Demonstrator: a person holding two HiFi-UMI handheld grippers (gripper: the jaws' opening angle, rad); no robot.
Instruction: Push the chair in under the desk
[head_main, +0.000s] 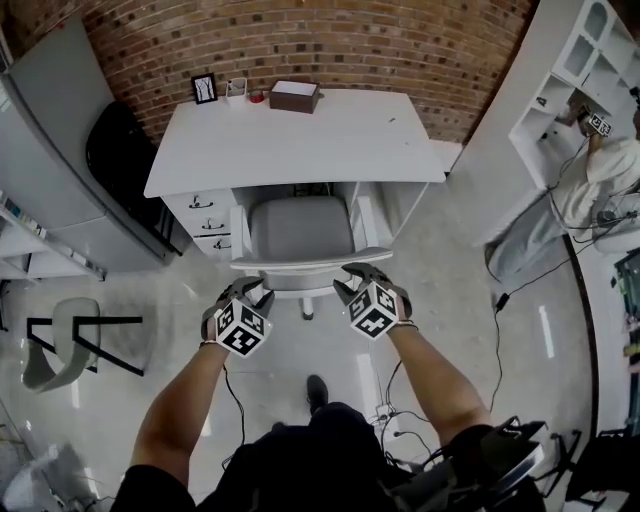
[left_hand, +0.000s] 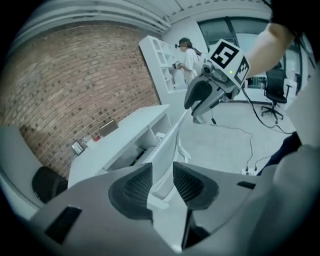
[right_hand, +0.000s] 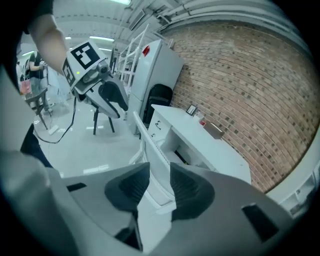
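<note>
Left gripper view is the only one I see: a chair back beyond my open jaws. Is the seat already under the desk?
Observer: Largely, it seems. Head view shows the seat in the opening of the desk, beside the drawers.
Operator: Where is the left gripper along the backrest?
Observer: The left gripper is near the left end of the backrest, just short of it, as far as I can tell.
Operator: Is something on the floor at my left?
Observer: A second chair, well apart.

Chair (head_main: 300, 228) in desk (head_main: 300, 135) bay — open floor (head_main: 292, 342)
</note>
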